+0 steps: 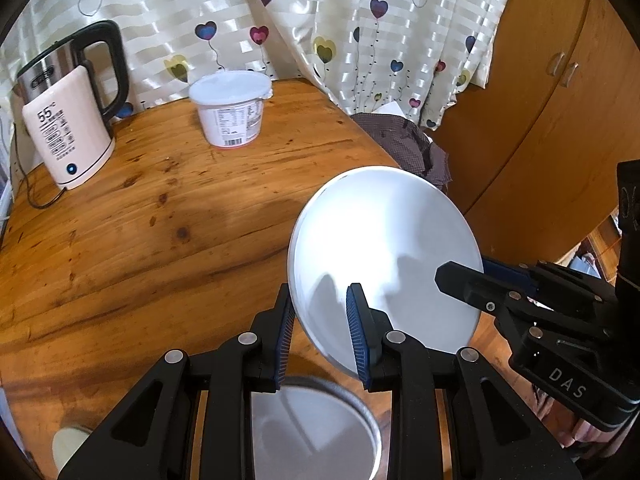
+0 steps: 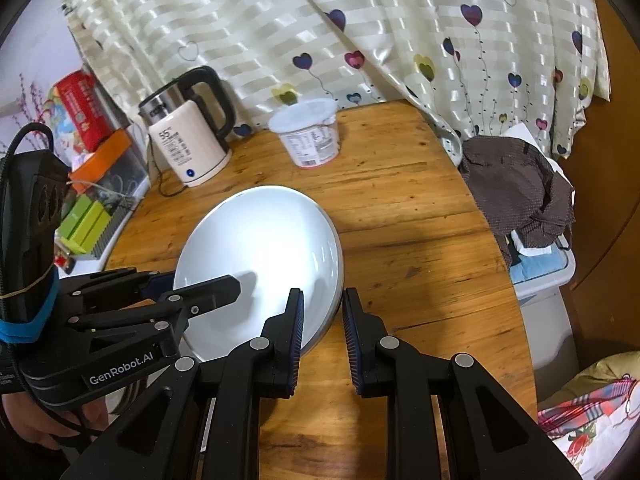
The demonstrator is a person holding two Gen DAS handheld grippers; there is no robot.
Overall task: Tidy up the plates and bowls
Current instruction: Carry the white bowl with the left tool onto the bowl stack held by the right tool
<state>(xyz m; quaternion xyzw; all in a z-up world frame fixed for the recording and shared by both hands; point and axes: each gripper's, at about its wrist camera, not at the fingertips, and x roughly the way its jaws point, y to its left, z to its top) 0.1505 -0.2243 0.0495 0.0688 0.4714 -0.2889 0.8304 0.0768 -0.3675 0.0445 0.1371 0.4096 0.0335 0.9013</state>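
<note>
White plate (image 1: 384, 248) held tilted above wooden table (image 1: 160, 240), left gripper (image 1: 320, 328) clamped on its 7 o'clock rim, right gripper (image 2: 322, 332) clamped on opposite rim. Second plate (image 1: 316, 436) flat below. Far: tub (image 1: 230, 110) 12 o'clock, kettle (image 1: 68, 120) 10 o'clock.

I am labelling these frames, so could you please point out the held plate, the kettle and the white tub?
plate (image 1: 384, 240): left wrist view, middle of its face.
kettle (image 1: 66, 136): left wrist view, cream body.
tub (image 2: 312, 144): right wrist view, labelled side wall.
</note>
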